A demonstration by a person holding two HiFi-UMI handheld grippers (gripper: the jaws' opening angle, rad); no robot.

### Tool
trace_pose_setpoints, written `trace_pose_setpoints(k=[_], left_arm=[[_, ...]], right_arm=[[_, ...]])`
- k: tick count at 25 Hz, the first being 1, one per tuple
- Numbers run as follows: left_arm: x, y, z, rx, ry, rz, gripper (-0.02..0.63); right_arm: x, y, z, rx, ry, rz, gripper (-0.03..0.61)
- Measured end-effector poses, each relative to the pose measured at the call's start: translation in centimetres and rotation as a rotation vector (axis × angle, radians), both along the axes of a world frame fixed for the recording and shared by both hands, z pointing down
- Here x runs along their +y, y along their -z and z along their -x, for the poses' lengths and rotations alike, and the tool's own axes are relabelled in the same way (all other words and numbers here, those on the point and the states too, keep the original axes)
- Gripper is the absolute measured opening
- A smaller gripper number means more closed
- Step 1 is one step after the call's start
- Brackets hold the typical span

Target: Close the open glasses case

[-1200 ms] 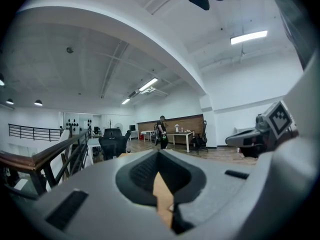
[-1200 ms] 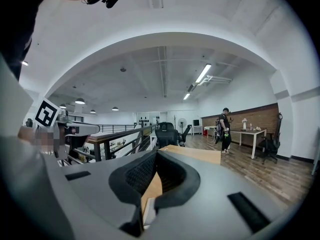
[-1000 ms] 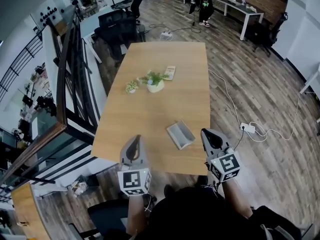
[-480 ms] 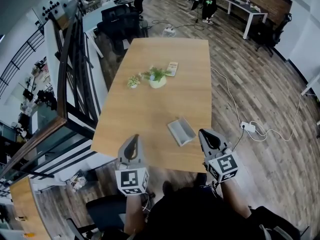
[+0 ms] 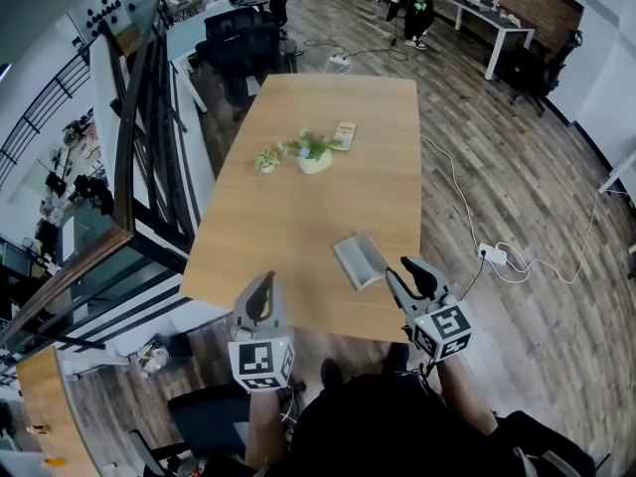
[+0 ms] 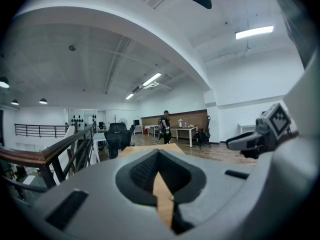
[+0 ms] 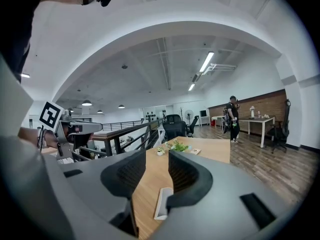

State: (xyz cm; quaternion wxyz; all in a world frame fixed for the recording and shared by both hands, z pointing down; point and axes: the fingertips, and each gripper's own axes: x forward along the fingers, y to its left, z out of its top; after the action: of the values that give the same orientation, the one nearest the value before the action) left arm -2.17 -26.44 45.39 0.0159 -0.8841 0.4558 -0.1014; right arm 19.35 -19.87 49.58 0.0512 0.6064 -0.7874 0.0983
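Observation:
The grey glasses case [image 5: 360, 259] lies open on the wooden table [image 5: 298, 227], near its front right corner. In the right gripper view the glasses case [image 7: 162, 203] shows low, just beyond the jaws. My right gripper [image 5: 405, 270] hovers at the table's front edge, just right of the case and apart from it. Its jaws are opening, with nothing between them [image 7: 157, 176]. My left gripper [image 5: 265, 277] hangs at the front edge further left, well clear of the case. It is shut and empty [image 6: 158, 154].
Two small potted plants [image 5: 314, 154] [image 5: 265, 160] and a booklet [image 5: 344, 135] sit mid-table, far from the case. A railing [image 5: 129, 167] runs along the left. A power strip [image 5: 491, 253] with cables lies on the floor at right. Chairs and a person stand beyond the far end.
The right gripper's jaws have gone from shut to spread apart. It has also dipped slightly toward the table edge. The left gripper and the case have stayed put.

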Motion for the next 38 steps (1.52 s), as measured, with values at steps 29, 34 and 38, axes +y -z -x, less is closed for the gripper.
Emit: trace_pose_setpoints(k=[29,34,38], left_arm=[[5.4,0.4,7.9,0.014,0.212,-0.002,-0.002],[6.9,-0.3,7.7,0.011,0.195,0.007,-0.002],[7.4,-0.1,7.3,0.023,0.193,0.013,-0.002]], right_arm=[[-8.0,-23.2,-3.9,0.137,0.033,0.537,0.140],[-9.0,-26.9,-3.9,0.120,-0.020,0.627,0.135],[-9.3,-28.5,-3.8,0.167,-0.019,0.687,0.135]])
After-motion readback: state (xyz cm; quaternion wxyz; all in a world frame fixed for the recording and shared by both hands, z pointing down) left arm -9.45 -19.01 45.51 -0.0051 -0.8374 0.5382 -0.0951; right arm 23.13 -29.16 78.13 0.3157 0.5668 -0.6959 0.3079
